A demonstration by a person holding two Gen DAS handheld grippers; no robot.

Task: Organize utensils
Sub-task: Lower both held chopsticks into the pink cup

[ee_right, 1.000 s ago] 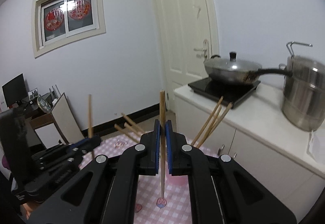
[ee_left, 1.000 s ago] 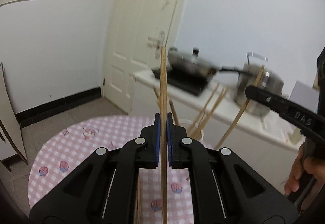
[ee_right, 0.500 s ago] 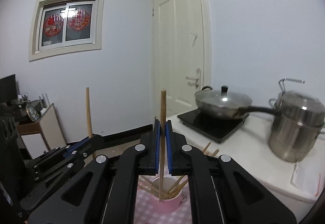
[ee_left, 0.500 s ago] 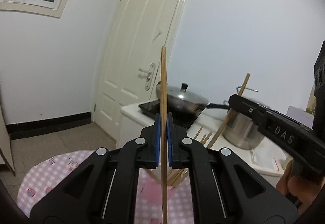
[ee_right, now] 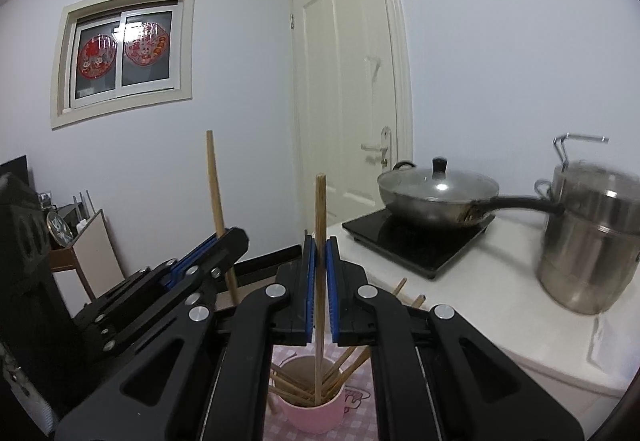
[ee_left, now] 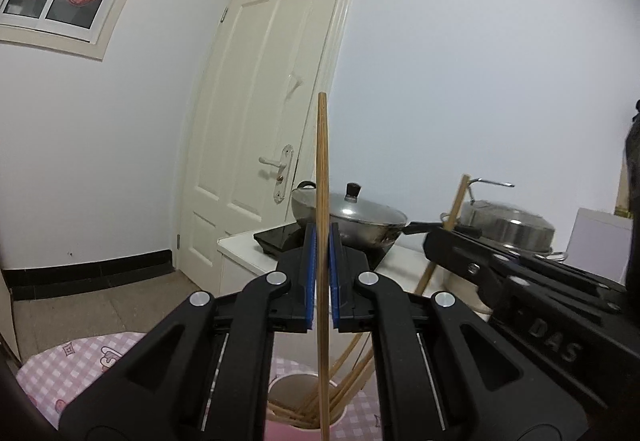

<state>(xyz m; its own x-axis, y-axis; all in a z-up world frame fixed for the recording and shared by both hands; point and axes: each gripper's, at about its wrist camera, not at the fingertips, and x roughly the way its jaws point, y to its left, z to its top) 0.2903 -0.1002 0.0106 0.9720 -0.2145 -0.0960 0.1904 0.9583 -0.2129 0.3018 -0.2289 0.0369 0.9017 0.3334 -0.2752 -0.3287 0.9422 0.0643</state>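
Wooden chopstick (ee_left: 322, 201) stands clamped upright in the left gripper (ee_left: 322, 273). Right gripper (ee_right: 320, 273) pinches another chopstick (ee_right: 319, 241), its tip inside the pink cup (ee_right: 316, 415).

Lidded wok (ee_right: 438, 195) on a black induction hob (ee_right: 416, 241), steel pot (ee_right: 590, 241) beside, white door (ee_right: 348, 101) behind.

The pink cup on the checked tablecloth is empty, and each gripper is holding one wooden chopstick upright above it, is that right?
Not quite. The pink cup is not empty: the right wrist view shows several wooden chopsticks already leaning inside it. The rest holds: the left gripper and the right gripper each clamp one chopstick upright over the cup on the checked tablecloth.
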